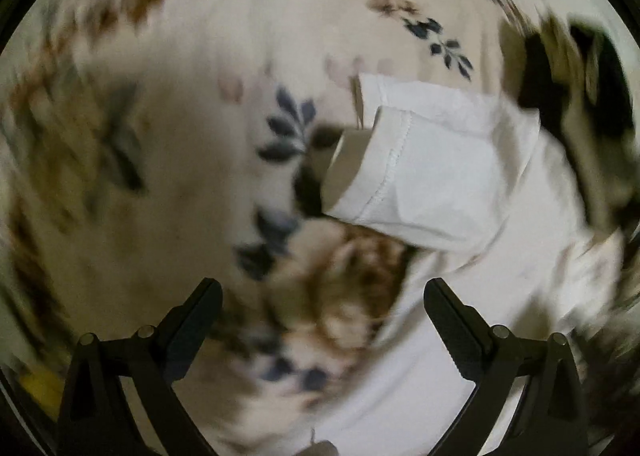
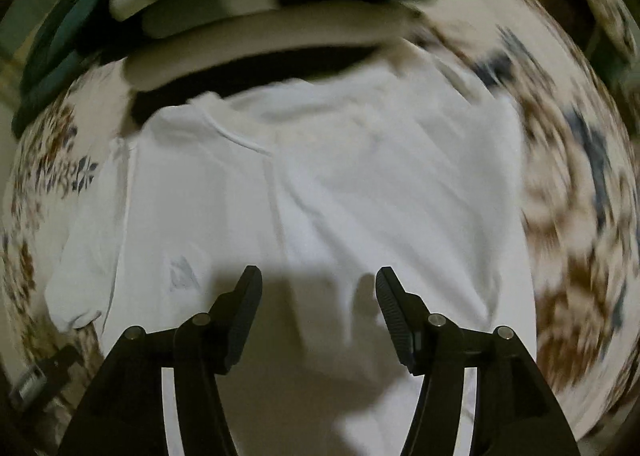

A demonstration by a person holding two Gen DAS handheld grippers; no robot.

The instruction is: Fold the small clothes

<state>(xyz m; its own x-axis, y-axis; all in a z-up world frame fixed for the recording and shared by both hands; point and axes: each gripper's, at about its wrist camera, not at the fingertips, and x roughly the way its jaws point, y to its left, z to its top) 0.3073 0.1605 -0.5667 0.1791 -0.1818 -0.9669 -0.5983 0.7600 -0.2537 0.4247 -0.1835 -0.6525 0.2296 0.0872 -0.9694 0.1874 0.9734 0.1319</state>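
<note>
A small white T-shirt [image 2: 320, 184] lies flat on a floral bedsheet [image 2: 580, 216]. Its neckline points to the far side and a faint grey mark shows on its left part. My right gripper [image 2: 319, 280] is open and empty, hovering over the shirt's near half. In the left wrist view the shirt's sleeve [image 1: 424, 164] sticks out to the left with its stitched hem open. My left gripper [image 1: 322, 296] is open and empty, over the bedsheet [image 1: 180, 136] beside the shirt's edge. Both views are motion-blurred.
A pile of dark, white and teal clothes [image 2: 240, 8] lies just beyond the shirt's neckline. Dark clothing [image 1: 580, 76] shows at the right edge of the left wrist view. A dark strap with a buckle [image 2: 36, 380] lies at the lower left.
</note>
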